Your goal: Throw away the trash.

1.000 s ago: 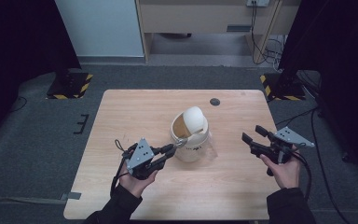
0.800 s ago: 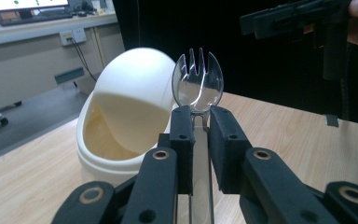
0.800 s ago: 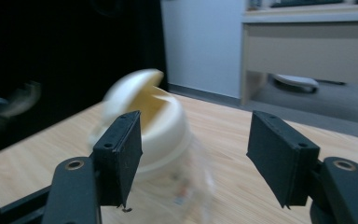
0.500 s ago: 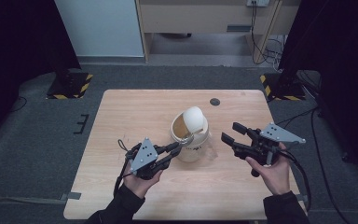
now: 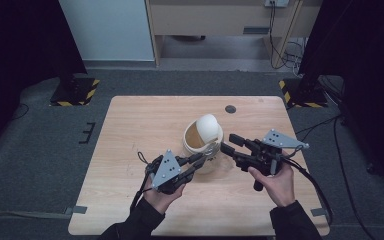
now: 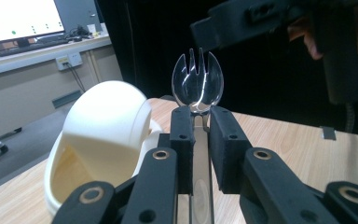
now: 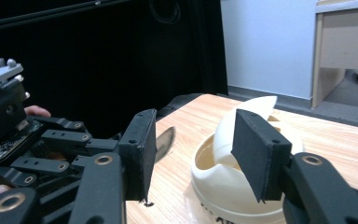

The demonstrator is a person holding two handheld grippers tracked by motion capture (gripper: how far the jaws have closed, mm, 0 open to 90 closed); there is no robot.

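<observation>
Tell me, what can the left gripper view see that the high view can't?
Left gripper view: the prongs of the spork up close, and a lit screen far behind. High view: the whole table with a dark round spot on it. Both: the cream bin and the left gripper, shut on the spork.

Both grippers are matte black: the left gripper [image 5: 196, 161] and right gripper [image 5: 228, 143] each carry a grey three-cornered plate with small dark holes behind the jaws. Brass-ringed pivots stud the linkage arms below the flat rectangular pads [image 7: 261, 154]. Black cables trail rearward; dark sleeves cover both forearms.
</observation>
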